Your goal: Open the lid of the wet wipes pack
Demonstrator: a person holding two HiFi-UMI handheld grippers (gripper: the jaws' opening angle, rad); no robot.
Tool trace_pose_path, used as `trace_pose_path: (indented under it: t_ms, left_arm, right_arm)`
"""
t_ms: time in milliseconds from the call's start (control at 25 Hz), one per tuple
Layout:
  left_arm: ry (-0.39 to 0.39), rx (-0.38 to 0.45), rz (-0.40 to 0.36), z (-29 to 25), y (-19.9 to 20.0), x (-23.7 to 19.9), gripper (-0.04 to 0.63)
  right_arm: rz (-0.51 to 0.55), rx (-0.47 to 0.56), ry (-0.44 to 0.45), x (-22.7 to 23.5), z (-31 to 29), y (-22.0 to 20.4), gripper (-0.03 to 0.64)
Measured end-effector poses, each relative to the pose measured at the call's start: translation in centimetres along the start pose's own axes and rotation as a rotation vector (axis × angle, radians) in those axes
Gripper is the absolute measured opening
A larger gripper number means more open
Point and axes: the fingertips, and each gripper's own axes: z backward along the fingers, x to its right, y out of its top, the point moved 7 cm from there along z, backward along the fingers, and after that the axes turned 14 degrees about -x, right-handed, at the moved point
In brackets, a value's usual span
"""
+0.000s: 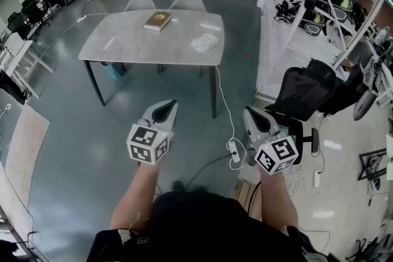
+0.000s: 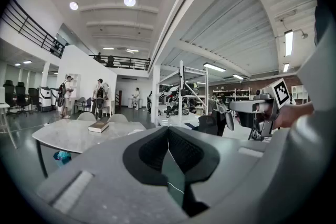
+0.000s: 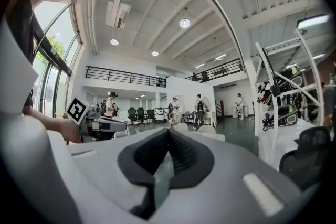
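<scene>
The hall is brightly and evenly lit; light is given by round ceiling lamps (image 2: 130, 1) and long strip lights (image 2: 288, 42), and daylight is admitted through tall windows (image 3: 52, 60); pale streaks of sheen are thrown on the table (image 1: 123, 46) and on the grey floor (image 1: 73, 150); only soft, faint shadows are cast beneath the table; strong barrel distortion is seen in every view, straight beams being bent towards the edges; black corners are left round both gripper views; the left gripper (image 2: 168, 131) and the right gripper (image 3: 169, 132), close to the lens, are rendered soft, while the distant room is kept sharper.
</scene>
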Motion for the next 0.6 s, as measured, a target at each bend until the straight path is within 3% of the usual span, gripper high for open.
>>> trace_pose_path:
  t_ms: [440, 600]
  left_arm:
    - [-0.024, -0.045, 0.018, -0.7, -1.4, 1.3, 0.011]
    - [-0.018, -0.063, 0.043, -0.9, -2.7, 2.2, 0.011]
  right_arm:
    - [-0.012, -0.018, 0.008, 0.6, 1.1, -1.8, 0.000]
    - [-0.047, -0.032, -0.044, 1.6, 2.2, -3.4, 0.000]
